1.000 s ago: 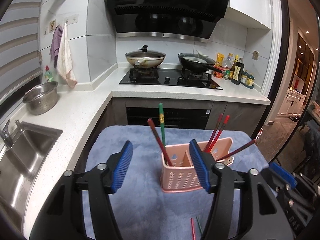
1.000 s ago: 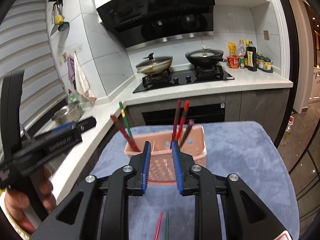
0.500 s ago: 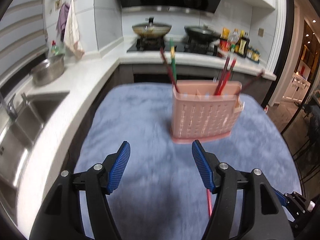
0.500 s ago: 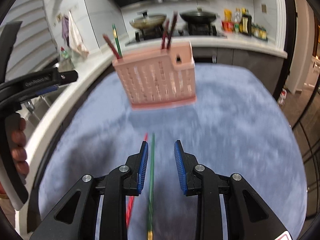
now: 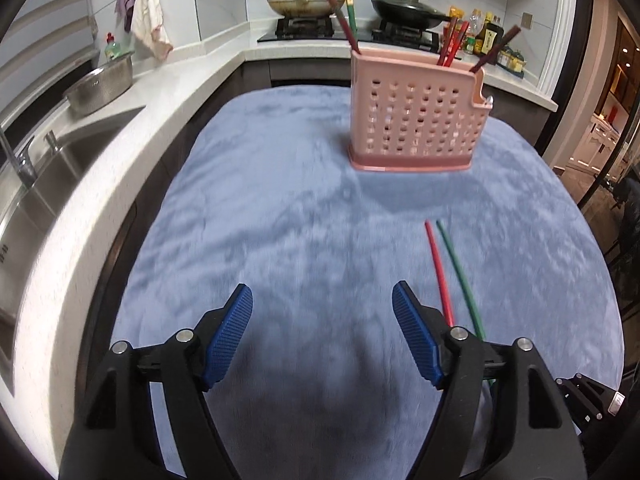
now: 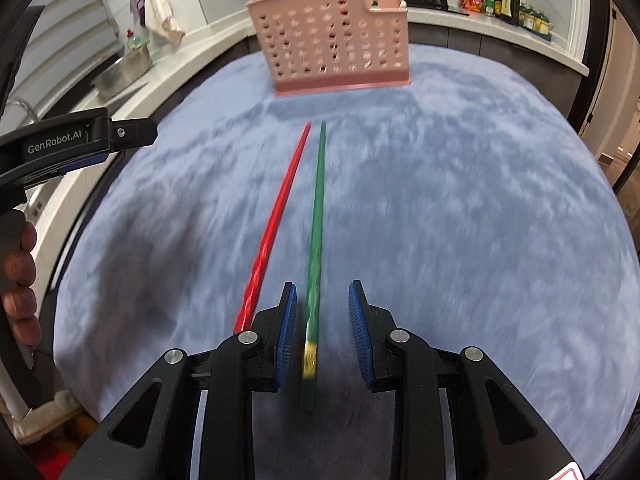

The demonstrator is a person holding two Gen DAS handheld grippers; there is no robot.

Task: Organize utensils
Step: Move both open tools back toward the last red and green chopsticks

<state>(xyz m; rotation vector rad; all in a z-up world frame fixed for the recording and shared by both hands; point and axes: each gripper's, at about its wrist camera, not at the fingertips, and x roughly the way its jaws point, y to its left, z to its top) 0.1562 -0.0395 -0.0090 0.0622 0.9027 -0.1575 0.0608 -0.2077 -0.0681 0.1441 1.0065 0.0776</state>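
Both parted and empty: right hand-held gripper (image 6: 322, 312) straddling green chopstick (image 6: 316, 236) beside red chopstick (image 6: 276, 228) on blue worktop (image 6: 460, 220), before pink holder (image 6: 332, 40); left hand-held gripper (image 5: 322, 330) wide.

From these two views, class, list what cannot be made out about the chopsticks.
- Red chopstick: near end hidden behind the right claw, right wrist view.
- Green chopstick: motion-blurred there.
- Both near ends hidden behind the left claw, left wrist view.
- Pink holder: walls hide chopstick bottoms.
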